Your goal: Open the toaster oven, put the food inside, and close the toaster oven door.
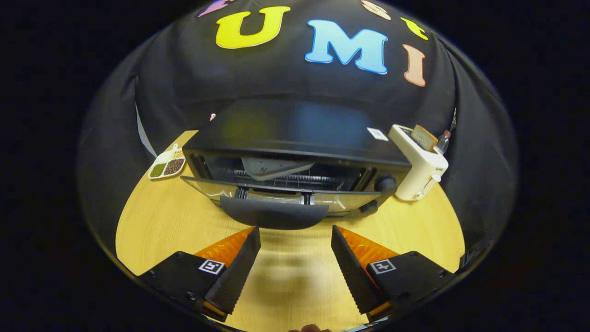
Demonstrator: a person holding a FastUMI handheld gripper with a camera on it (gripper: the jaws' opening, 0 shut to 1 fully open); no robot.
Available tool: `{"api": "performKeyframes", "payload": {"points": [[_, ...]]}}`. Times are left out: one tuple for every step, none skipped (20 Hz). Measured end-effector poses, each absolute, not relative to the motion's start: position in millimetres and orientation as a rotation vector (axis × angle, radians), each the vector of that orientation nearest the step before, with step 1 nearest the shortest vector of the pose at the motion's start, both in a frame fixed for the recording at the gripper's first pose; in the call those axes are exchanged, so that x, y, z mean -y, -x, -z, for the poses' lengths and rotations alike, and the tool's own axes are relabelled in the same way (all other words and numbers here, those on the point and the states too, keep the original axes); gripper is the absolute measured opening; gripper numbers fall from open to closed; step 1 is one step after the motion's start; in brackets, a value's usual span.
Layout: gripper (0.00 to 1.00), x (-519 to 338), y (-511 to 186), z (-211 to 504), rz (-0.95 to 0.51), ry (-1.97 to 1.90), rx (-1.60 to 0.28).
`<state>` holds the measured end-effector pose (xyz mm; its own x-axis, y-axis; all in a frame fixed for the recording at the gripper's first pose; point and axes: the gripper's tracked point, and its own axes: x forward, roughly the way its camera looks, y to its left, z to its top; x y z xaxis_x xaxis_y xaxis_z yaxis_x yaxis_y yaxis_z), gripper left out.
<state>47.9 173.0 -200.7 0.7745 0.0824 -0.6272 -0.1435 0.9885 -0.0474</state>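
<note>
Gripper view — gripper [296, 240] spread wide, empty, toaster oven [295, 157] door [276, 196] ajar just ahead

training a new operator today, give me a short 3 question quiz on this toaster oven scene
1. True or false: the toaster oven door is shut tight.
2. The tool fingers are: A) clamped on the door handle B) open, just short of the handle C) inside the oven.
3. What stands beside the oven on its knob side?

Key: 1 false, it hangs partly open. 2 B. 3 a white toaster holding a bread slice.
</note>
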Motion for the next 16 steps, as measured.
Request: {"api": "performKeyframes", "payload": {"points": [[0.99, -170, -55, 185, -0.126, 0.096, -0.634], [0.99, -171, -60, 168, -0.124, 0.096, -0.584], [0.99, -168, -67, 149, -0.12, 0.098, -0.532], [0.99, -161, -69, 134, -0.109, 0.096, -0.485], [0.99, -156, -70, 117, -0.104, 0.082, -0.438], [0.99, -151, -70, 101, -0.098, 0.065, -0.399], [0.99, -144, -68, 86, -0.089, 0.052, -0.363], [0.99, -134, -66, 71, -0.076, 0.046, -0.328], [0.99, -122, -63, 56, -0.057, 0.043, -0.289], [0.99, -107, -58, 42, -0.035, 0.04, -0.255], [0.98, -93, -52, 28, -0.014, 0.034, -0.23], [0.98, -78, -44, 18, 0.007, 0.029, -0.209], [0.99, -62, -37, 8, 0.036, 0.027, -0.191], [0.99, -46, -27, -1, 0.065, 0.024, -0.176], [0.99, -30, -17, -9, 0.09, 0.021, -0.155], [0.98, -16, -8, -17, 0.113, 0.019, -0.132]]}}
